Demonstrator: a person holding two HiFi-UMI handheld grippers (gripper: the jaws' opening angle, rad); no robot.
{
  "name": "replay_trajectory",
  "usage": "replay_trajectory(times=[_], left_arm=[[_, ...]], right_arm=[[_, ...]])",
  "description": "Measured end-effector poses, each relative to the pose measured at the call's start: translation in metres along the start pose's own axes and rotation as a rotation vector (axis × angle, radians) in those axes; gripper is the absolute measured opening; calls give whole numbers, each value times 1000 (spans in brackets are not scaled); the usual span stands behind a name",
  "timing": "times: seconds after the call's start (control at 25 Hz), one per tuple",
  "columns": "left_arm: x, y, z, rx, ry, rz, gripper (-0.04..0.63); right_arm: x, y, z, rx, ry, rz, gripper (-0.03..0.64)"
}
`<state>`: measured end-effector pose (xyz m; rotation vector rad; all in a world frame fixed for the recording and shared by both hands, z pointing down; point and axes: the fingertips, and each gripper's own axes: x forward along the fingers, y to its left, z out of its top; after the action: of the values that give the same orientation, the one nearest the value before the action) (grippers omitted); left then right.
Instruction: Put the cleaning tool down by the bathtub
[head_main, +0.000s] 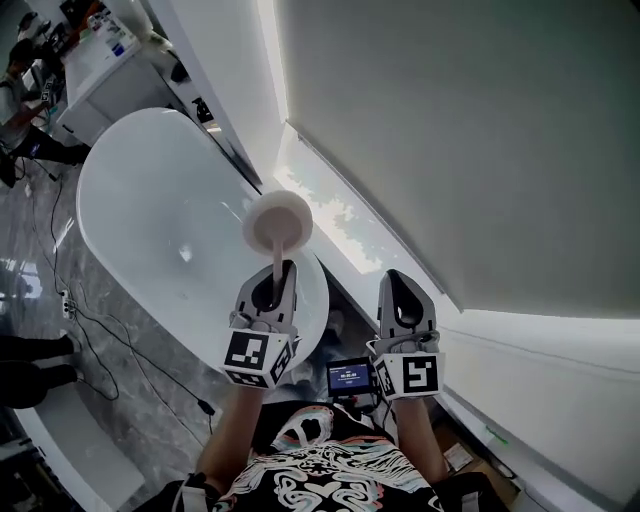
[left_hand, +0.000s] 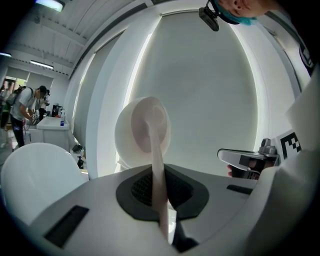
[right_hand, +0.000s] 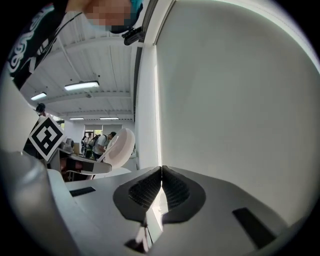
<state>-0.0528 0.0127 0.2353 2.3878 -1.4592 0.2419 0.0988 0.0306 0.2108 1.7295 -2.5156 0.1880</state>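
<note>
The cleaning tool (head_main: 278, 226) is a pale pink brush with a round white head and a thin handle. My left gripper (head_main: 275, 285) is shut on its handle (left_hand: 159, 185), and the round head (left_hand: 144, 131) stands up above the jaws. It hangs over the near end of the white bathtub (head_main: 160, 215). My right gripper (head_main: 404, 300) is to the right of it, shut with nothing between its pads (right_hand: 161, 192). From the right gripper view the brush head (right_hand: 120, 147) shows at the left.
A large grey blind (head_main: 470, 140) fills the wall ahead, with a bright window strip beside the tub. Black cables (head_main: 90, 330) trail over the grey marble floor on the left. A white counter (head_main: 110, 70) and people stand beyond the tub.
</note>
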Motion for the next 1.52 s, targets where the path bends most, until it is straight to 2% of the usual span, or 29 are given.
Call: replay_trajectory(times=[0.28, 0.6, 0.8, 1.28, 1.52], left_arm=[[59, 19, -11, -16, 21, 29, 14], [89, 25, -35, -63, 44, -6, 14], [110, 31, -68, -98, 66, -34, 14], [143, 49, -164, -220, 142, 3, 14], [167, 64, -203, -257, 171, 21, 14]], right_arm=[[58, -32, -36, 7, 57, 32, 26], [84, -46, -74, -27, 119, 13, 26], [96, -51, -108, -48, 151, 11, 26], [102, -54, -216, -41, 285, 36, 26], [119, -57, -260, -79, 324, 51, 26]])
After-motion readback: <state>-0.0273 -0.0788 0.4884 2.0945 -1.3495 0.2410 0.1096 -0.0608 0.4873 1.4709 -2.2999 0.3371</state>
